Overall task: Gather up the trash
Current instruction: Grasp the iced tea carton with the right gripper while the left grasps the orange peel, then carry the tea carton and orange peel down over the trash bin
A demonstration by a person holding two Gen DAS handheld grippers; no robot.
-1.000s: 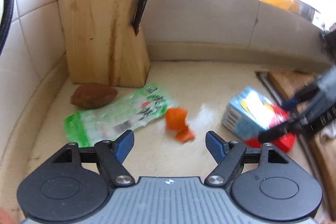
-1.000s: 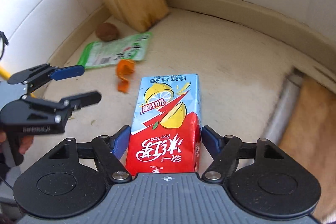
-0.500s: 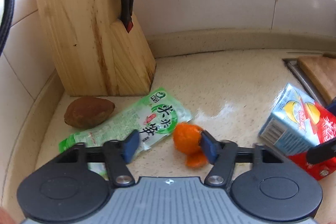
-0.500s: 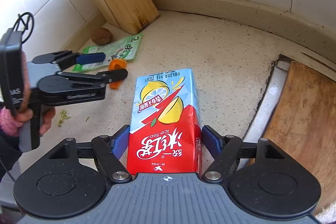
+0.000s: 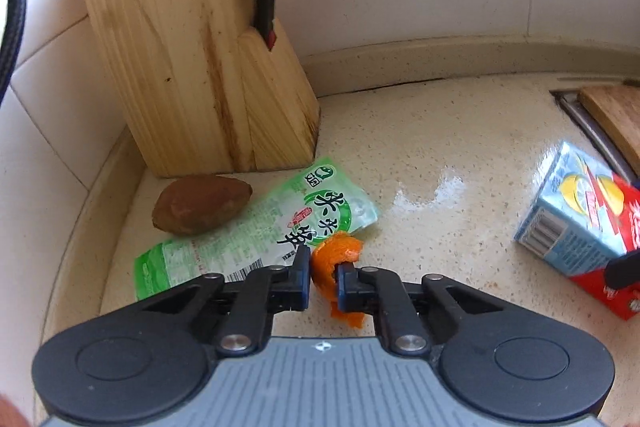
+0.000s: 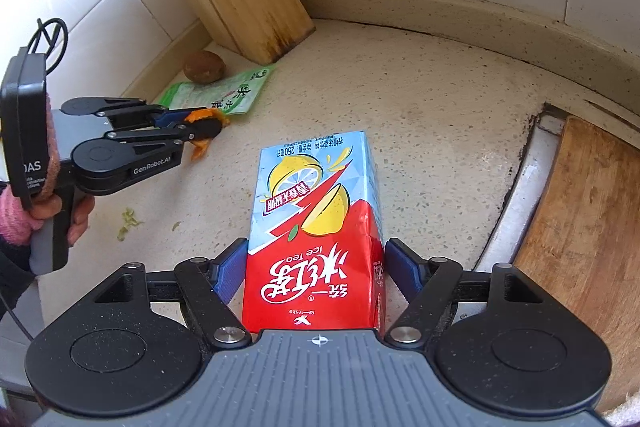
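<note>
An orange peel (image 5: 336,259) is pinched between the blue pads of my left gripper (image 5: 323,267), which is shut on it just above the speckled counter. The right wrist view shows that same left gripper (image 6: 200,127) holding the peel (image 6: 204,115). A blue and red ice tea carton (image 6: 316,227) lies flat on the counter. My right gripper (image 6: 316,267) straddles its near end, open, one pad on either side. From the left wrist view the carton (image 5: 580,219) is at the right. A green plastic wrapper (image 5: 260,231) lies flat just beyond the peel.
A wooden knife block (image 5: 192,67) with scissors stands in the tiled corner, a brown fruit (image 5: 200,205) in front of it. A wooden cutting board (image 6: 580,227) lies right of the carton beside a metal rim. Small green scraps (image 6: 128,221) lie near the person's hand (image 6: 76,215).
My left gripper moved forward over the orange peel and shut on it. The right gripper stayed open around the carton.
</note>
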